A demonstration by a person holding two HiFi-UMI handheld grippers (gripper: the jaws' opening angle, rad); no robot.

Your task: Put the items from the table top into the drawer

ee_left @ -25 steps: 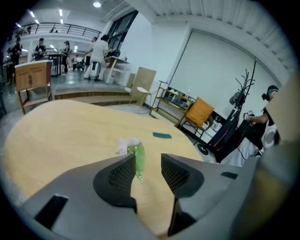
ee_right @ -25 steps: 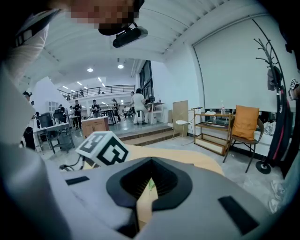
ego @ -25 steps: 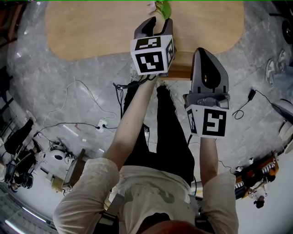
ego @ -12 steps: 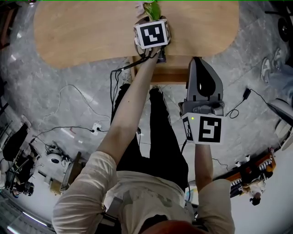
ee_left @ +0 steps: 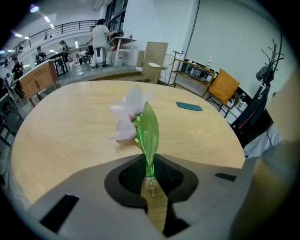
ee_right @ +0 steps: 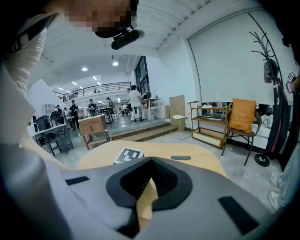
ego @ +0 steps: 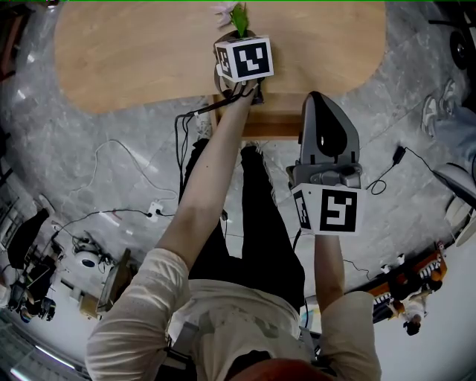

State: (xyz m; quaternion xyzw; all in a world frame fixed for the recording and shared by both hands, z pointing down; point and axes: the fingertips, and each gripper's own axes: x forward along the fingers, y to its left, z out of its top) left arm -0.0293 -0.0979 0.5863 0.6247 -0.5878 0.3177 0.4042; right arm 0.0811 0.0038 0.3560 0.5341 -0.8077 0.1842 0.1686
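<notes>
An artificial flower (ee_left: 140, 117) with pale pink petals and a green leaf lies on the light wooden table (ee_left: 70, 136), near its front edge. In the head view the flower (ego: 236, 16) shows just beyond the left gripper's marker cube (ego: 244, 59). My left gripper (ee_left: 150, 180) points steeply down at the table, its jaws closing with the green stem pinched between the pads. The right gripper (ego: 321, 104) hangs off the table's front edge, above the brown drawer (ego: 271, 128), shut with nothing in it. A flat teal item (ee_left: 189, 106) lies farther back on the table.
Cables (ego: 141, 201) trail over the grey floor under the person's legs. An orange-cushioned chair (ee_right: 243, 122) and a shelf (ee_right: 206, 123) stand beyond the table. A coat rack (ee_left: 269, 70) stands at the right.
The left gripper has dropped down onto the table over the flower, and its jaws, wide apart a second ago, have come together. The right gripper has stayed where it was.
</notes>
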